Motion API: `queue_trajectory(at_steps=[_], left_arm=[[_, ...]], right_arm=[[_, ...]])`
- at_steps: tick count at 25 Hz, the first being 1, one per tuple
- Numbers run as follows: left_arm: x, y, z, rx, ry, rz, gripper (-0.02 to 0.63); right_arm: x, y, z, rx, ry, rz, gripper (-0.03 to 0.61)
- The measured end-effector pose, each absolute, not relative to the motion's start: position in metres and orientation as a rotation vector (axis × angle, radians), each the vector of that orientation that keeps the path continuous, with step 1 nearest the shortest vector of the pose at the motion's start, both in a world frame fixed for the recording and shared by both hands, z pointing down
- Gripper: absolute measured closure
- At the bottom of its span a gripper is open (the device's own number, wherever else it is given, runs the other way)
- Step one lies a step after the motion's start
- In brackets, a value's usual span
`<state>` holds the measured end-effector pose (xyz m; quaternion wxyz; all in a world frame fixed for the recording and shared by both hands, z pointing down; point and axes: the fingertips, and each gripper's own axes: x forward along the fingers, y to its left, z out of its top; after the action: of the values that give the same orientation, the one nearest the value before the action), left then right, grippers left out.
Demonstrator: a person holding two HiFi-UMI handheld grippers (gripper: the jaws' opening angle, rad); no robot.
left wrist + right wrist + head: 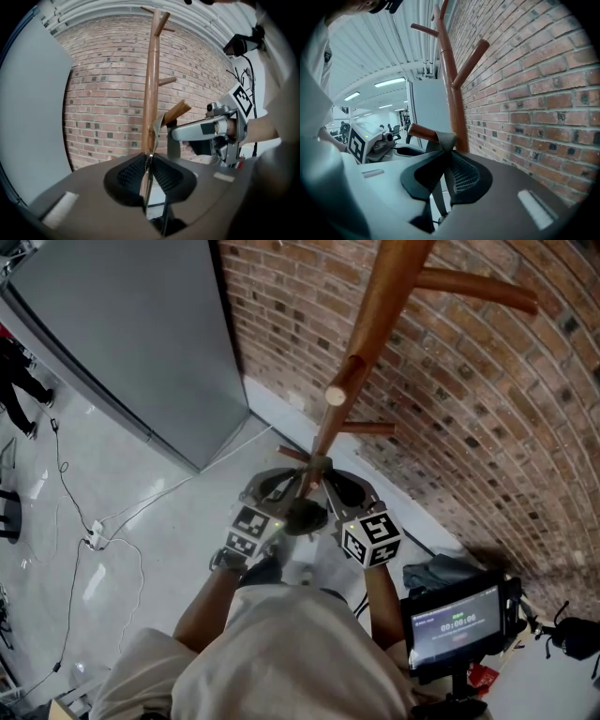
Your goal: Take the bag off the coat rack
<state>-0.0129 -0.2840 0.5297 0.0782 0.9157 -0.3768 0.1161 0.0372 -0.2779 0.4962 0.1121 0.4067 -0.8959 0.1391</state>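
The wooden coat rack (pixel 370 320) stands against the brick wall. A grey bag strap (pixel 446 139) loops over a low peg (pixel 419 132) of it. In the head view the dark bag (pixel 305 518) hangs under that peg, between the two grippers. My left gripper (pixel 148 174) is shut on the strap, which shows edge-on between its pads, with the peg (pixel 177 111) just beyond. My right gripper (pixel 442 176) is shut on the strap too, close below the peg. From above, the left gripper (pixel 300 474) and right gripper (pixel 324 474) meet at the strap from either side.
The brick wall (pixel 487 399) runs close behind the rack, and a grey panel (pixel 141 334) stands to the left. Higher pegs (pixel 469 285) jut out overhead. Cables and a power strip (pixel 94 538) lie on the floor. A device with a screen (pixel 455 620) sits at lower right.
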Motion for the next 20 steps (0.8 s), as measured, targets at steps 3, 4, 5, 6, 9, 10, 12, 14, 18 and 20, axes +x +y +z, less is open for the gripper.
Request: queue_trajectory(at_steps=[3,4,5,6,9,10,12,14,18,20], left_arm=[[-0.017,-0.281,0.523,2.732,-1.139,0.323,0.569],[-0.019,-0.279,0.520,2.728,-1.146,0.317,0.569],[-0.020,-0.278,0.517,2.727,-1.153,0.310,0.569],[-0.021,-0.276,0.514,2.728,-1.159,0.304,0.569],[-0.021,-0.271,0.501,2.743,-1.165,0.276,0.569],[-0.020,-0.270,0.497,2.749,-1.165,0.263,0.569],[-0.020,-0.267,0.489,2.763,-1.168,0.242,0.569],[-0.021,-0.265,0.480,2.774,-1.177,0.226,0.569],[-0.023,-0.261,0.461,2.791,-1.197,0.192,0.569],[-0.026,-0.257,0.452,2.793,-1.203,0.191,0.569]], right_arm=[[0.038,-0.275,0.490,1.198,-2.640,0.401,0.537],[0.038,-0.273,0.487,1.196,-2.644,0.399,0.537],[0.038,-0.272,0.485,1.195,-2.649,0.397,0.537],[0.039,-0.270,0.482,1.195,-2.654,0.398,0.537],[0.041,-0.268,0.474,1.205,-2.671,0.409,0.537],[0.042,-0.266,0.471,1.208,-2.677,0.409,0.537],[0.043,-0.263,0.463,1.213,-2.692,0.401,0.537],[0.044,-0.260,0.454,1.214,-2.709,0.386,0.537],[0.043,-0.256,0.434,1.208,-2.743,0.349,0.537],[0.042,-0.253,0.424,1.197,-2.762,0.335,0.537]])
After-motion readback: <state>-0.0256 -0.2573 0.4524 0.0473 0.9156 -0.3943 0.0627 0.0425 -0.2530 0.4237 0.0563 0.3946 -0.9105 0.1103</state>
